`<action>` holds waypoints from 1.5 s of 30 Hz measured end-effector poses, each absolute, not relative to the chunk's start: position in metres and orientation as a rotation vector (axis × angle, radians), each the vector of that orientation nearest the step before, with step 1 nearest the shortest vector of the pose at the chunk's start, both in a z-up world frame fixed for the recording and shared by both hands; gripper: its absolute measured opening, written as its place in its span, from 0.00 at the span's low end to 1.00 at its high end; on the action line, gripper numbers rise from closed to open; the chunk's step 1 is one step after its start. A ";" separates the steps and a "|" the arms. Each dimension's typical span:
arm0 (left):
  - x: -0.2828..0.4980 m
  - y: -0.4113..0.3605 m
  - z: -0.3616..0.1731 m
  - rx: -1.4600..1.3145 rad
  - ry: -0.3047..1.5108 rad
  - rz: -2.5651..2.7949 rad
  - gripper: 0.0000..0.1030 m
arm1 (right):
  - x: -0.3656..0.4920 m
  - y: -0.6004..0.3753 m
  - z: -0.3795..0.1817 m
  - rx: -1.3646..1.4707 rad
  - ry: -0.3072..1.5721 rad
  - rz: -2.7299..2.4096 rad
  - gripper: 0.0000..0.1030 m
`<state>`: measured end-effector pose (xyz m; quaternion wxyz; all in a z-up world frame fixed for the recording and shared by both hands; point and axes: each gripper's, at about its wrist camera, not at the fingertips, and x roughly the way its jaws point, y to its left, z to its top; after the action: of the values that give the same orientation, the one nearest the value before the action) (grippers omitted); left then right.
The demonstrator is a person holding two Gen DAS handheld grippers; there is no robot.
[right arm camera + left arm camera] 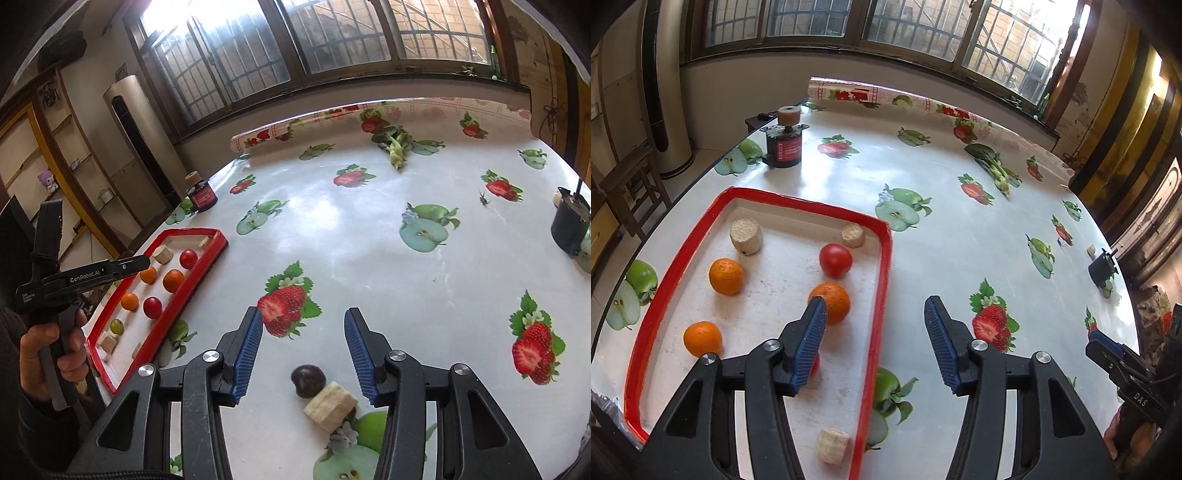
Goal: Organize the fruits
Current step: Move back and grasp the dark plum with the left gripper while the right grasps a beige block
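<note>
We see a table (960,236) covered in a white cloth printed with strawberries and green apples. At its left edge sits a red-rimmed tray (884,280). Inside it lie three oranges (726,276), a tomato (835,260) and several pale cork-like blocks (746,236). The right wrist view adds a second tomato (152,307) and a small green fruit (116,326) at the near end of the tray.

Our left gripper (875,341) hangs above the tray's right rim, jaws spread apart and empty; one blue pad (812,343) sits over the nearest orange without touching it.

Our right gripper (303,352) hovers over the bare cloth well right of the tray, jaws parted and holding nothing. Below and between its fingers a dark plum (308,380) rests on the table, touching a pale block (330,406) just beside it.

A leafy green vegetable (991,166) lies near the far edge. A black cylinder (783,146) with a cork on top stands at the far left, and another black pot (570,225) stands at the right edge.
</note>
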<state>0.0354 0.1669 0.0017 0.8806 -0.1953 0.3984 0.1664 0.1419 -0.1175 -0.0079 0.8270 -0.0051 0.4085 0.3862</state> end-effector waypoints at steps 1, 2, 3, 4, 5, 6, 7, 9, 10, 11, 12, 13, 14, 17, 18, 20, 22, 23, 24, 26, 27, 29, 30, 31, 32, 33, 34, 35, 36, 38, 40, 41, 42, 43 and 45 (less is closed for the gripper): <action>0.037 0.161 0.003 -0.401 0.833 0.332 0.52 | 0.142 -0.124 -0.010 -0.009 0.871 0.809 0.48; 0.038 0.155 0.004 -0.395 0.834 0.317 0.52 | 0.142 -0.129 -0.012 -0.008 0.875 0.799 0.48; 0.038 0.148 0.004 -0.389 0.835 0.304 0.52 | 0.141 -0.134 -0.013 -0.005 0.880 0.792 0.48; 0.039 0.141 0.004 -0.381 0.836 0.292 0.52 | 0.140 -0.139 -0.015 -0.004 0.884 0.785 0.48; 0.040 0.135 0.004 -0.372 0.840 0.280 0.52 | 0.139 -0.143 -0.017 -0.002 0.885 0.780 0.48; 0.041 0.129 0.003 -0.365 0.844 0.269 0.52 | 0.137 -0.147 -0.018 -0.003 0.887 0.775 0.48; 0.042 0.123 0.002 -0.361 0.849 0.259 0.52 | 0.135 -0.151 -0.021 -0.005 0.891 0.772 0.48; 0.043 0.115 -0.001 -0.353 0.862 0.242 0.52 | 0.131 -0.155 -0.025 -0.015 0.902 0.778 0.48; 0.043 0.111 -0.002 -0.350 0.867 0.236 0.52 | 0.128 -0.155 -0.028 -0.026 0.909 0.788 0.48; 0.043 0.108 -0.004 -0.349 0.874 0.230 0.52 | 0.124 -0.155 -0.031 -0.044 0.917 0.805 0.48; 0.044 0.105 -0.005 -0.348 0.880 0.222 0.52 | 0.121 -0.152 -0.034 -0.066 0.925 0.824 0.48; 0.044 0.102 -0.006 -0.347 0.887 0.214 0.52 | 0.119 -0.149 -0.038 -0.089 0.931 0.838 0.48; 0.044 0.099 -0.007 -0.347 0.891 0.208 0.52 | 0.117 -0.146 -0.043 -0.114 0.937 0.845 0.48; 0.044 0.089 -0.010 -0.335 0.906 0.187 0.52 | 0.118 -0.134 -0.054 -0.186 0.959 0.845 0.51; 0.044 0.085 -0.011 -0.329 0.912 0.183 0.52 | 0.120 -0.131 -0.057 -0.195 0.970 0.853 0.51; 0.047 0.077 -0.014 -0.319 0.927 0.168 0.52 | 0.120 -0.125 -0.063 -0.212 0.972 0.867 0.51; 0.051 0.069 -0.018 -0.309 0.944 0.154 0.52 | 0.122 -0.120 -0.068 -0.226 0.974 0.877 0.50; 0.053 0.064 -0.021 -0.304 0.953 0.143 0.52 | 0.123 -0.120 -0.070 -0.212 0.983 0.880 0.44; 0.055 0.058 -0.023 -0.295 0.962 0.127 0.52 | 0.124 -0.123 -0.070 -0.193 0.981 0.875 0.41; 0.061 0.044 -0.029 -0.274 0.980 0.095 0.52 | 0.126 -0.134 -0.066 -0.148 0.984 0.864 0.41; 0.064 0.036 -0.032 -0.262 0.991 0.077 0.52 | 0.127 -0.142 -0.062 -0.122 0.972 0.855 0.41; 0.072 0.021 -0.038 -0.240 1.006 0.046 0.52 | 0.127 -0.160 -0.053 -0.086 0.949 0.820 0.41; 0.076 0.014 -0.040 -0.230 1.012 0.032 0.52 | 0.127 -0.169 -0.049 -0.067 0.935 0.799 0.41; 0.080 0.009 -0.042 -0.223 1.015 0.023 0.52 | 0.128 -0.178 -0.044 -0.050 0.923 0.780 0.41; 0.083 0.004 -0.044 -0.217 1.019 0.018 0.52 | 0.129 -0.186 -0.039 -0.040 0.909 0.761 0.41; 0.087 -0.001 -0.046 -0.210 1.023 0.010 0.52 | 0.128 -0.193 -0.035 -0.034 0.895 0.745 0.41; 0.091 -0.004 -0.048 -0.204 1.026 0.006 0.52 | 0.129 -0.199 -0.031 -0.028 0.886 0.733 0.41; 0.094 -0.007 -0.050 -0.195 1.029 0.005 0.52 | 0.129 -0.203 -0.028 -0.018 0.880 0.729 0.41; 0.097 -0.010 -0.053 -0.186 1.038 0.007 0.52 | 0.129 -0.207 -0.025 -0.011 0.874 0.724 0.41; 0.102 -0.013 -0.057 -0.181 1.047 0.001 0.52 | 0.130 -0.213 -0.022 0.000 0.864 0.714 0.41; 0.107 -0.018 -0.061 -0.166 1.049 0.001 0.52 | 0.131 -0.217 -0.020 0.013 0.859 0.712 0.41; 0.108 -0.019 -0.064 -0.159 1.052 0.001 0.50 | 0.132 -0.218 -0.020 0.015 0.855 0.705 0.41; 0.109 -0.020 -0.064 -0.144 1.041 0.008 0.45 | 0.132 -0.219 -0.019 0.020 0.854 0.702 0.41; 0.109 -0.022 -0.064 -0.125 1.035 0.014 0.40 | 0.133 -0.220 -0.019 0.024 0.855 0.702 0.41; 0.109 -0.023 -0.065 -0.115 1.028 0.001 0.25 | 0.134 -0.221 -0.019 0.029 0.855 0.697 0.41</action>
<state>0.1086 -0.0233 -0.0646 0.8693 -0.0549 0.4913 0.0003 0.1337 -0.2215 -0.0190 0.8518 0.0136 0.4059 0.3310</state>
